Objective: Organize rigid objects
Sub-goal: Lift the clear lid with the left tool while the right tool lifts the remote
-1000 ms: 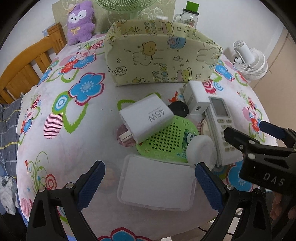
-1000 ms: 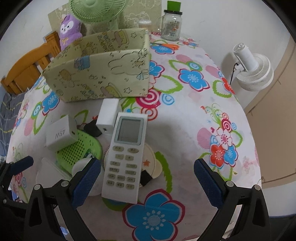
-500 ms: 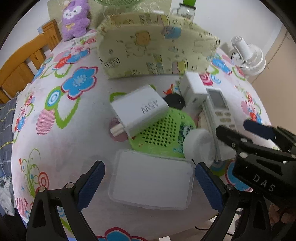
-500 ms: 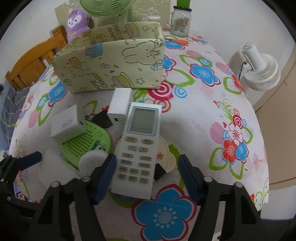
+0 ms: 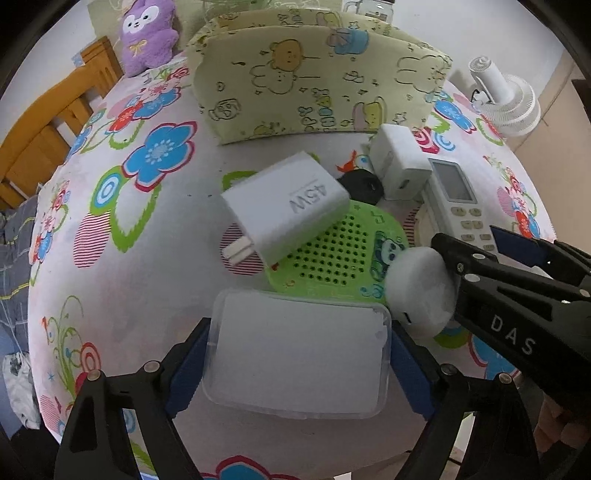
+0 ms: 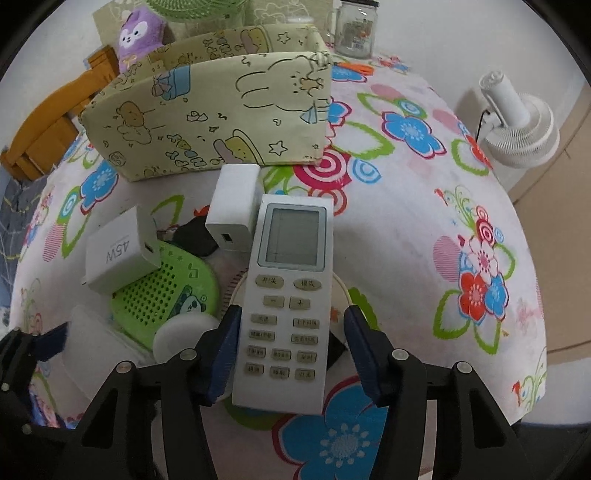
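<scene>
A clear plastic box [image 5: 299,354] lies at the table's near edge between the pads of my left gripper [image 5: 299,373]. Its jaws are closing and both pads touch the box's short sides. My right gripper [image 6: 291,354] straddles the lower half of a white remote [image 6: 288,295]. Its jaws are closing, with the left pad at the remote's edge and a gap at the right pad. In the left wrist view that gripper [image 5: 480,242] reaches in from the right over the remote [image 5: 458,199]. A yellow fabric bin [image 5: 314,85] [image 6: 214,114] stands open behind.
Crowded between box and remote are a 45W charger [image 5: 288,210], a green perforated disc [image 5: 332,254], a white round case [image 5: 417,291], a small white charger [image 5: 399,166] and a black item [image 5: 362,184]. A purple plush [image 6: 140,33], a jar [image 6: 354,29], a white fan [image 6: 517,125].
Both grippers have come lower over the table. The right jaws narrowed from wide open to close around the remote. The left jaws closed in onto the clear box.
</scene>
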`<state>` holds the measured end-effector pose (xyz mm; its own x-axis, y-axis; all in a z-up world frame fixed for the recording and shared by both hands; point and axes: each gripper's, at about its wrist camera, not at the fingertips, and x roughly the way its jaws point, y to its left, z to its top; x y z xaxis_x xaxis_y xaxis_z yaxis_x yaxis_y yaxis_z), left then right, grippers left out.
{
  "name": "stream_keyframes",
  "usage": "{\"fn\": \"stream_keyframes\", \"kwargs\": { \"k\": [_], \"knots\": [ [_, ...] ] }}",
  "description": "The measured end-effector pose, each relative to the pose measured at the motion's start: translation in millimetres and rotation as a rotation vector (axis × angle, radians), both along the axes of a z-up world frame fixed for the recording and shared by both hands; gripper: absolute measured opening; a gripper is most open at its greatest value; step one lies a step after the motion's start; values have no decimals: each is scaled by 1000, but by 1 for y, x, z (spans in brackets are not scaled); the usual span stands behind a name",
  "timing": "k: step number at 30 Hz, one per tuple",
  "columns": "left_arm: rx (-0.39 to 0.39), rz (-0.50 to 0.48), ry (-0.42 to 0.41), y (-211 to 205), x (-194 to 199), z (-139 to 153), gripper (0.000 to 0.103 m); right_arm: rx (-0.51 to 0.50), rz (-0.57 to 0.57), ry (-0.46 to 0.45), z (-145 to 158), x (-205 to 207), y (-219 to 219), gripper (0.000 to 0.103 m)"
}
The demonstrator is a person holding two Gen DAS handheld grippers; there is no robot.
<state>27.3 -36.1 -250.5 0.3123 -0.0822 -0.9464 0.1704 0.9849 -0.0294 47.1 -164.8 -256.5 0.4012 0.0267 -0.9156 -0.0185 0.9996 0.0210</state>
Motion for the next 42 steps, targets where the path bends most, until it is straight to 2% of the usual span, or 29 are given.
{"fn": "stream_keyframes", "kwargs": {
  "k": [6,15,32,37,42],
  "knots": [
    [12,33,-15,13,7,6,91,2,-2,-17,1,10,3,49],
    [-4,28,-59,12,22,20,90,9,-27,-10,4,11,0,47],
    [-49,-30,-126,12,40,57,90,1,-103,-91,54,0,-2,47],
    [-69,-39,-125,14,44,68,90,5,-132,-89,68,1,-2,47],
    [-81,-60,-163,14,48,87,90,-8,-155,-118,88,1,-2,47]
  ]
}}
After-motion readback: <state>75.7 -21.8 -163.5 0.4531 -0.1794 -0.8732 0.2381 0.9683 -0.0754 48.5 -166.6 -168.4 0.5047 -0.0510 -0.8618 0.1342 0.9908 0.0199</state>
